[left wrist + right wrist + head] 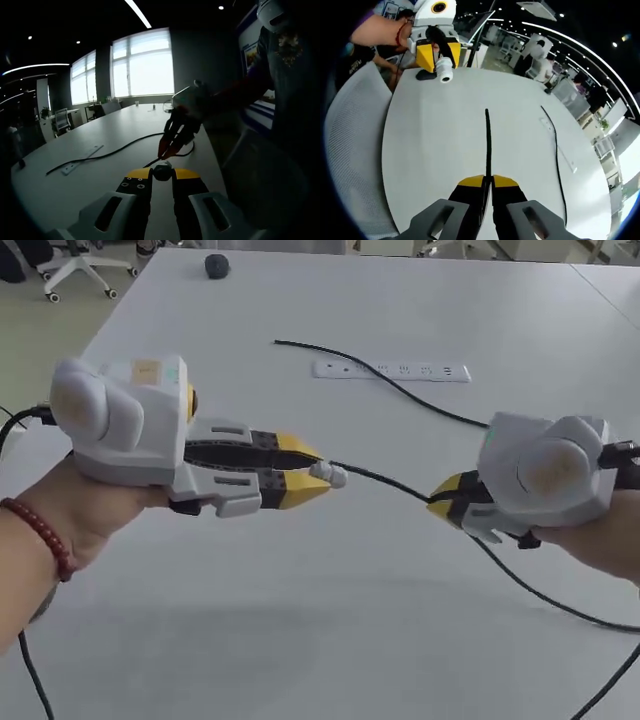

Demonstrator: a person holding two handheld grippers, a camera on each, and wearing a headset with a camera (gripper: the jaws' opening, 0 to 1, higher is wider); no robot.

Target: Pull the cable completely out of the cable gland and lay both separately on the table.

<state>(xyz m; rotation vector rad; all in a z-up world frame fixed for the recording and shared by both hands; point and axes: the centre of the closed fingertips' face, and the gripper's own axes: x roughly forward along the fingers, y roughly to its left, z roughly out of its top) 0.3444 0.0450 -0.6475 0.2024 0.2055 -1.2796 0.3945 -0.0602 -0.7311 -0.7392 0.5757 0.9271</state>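
Left tool point(314, 473) is clamping the cable gland point(333, 476) at frame centre. Right tool point(437, 502) is pinching the cable point(385, 481) at right, both over the tabletop point(300, 600). They're pulling apart to separate them, and the cable tip is looking just free.

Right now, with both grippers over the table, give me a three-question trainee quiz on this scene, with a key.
1. True or false: the left gripper is shut on the cable gland.
2. The right gripper clamps: A the black cable; B a screwdriver; C nothing.
3. Fill in: in the right gripper view the cable's free end is ____ the gland (inside / apart from).
Key: 1 true; 2 A; 3 apart from.
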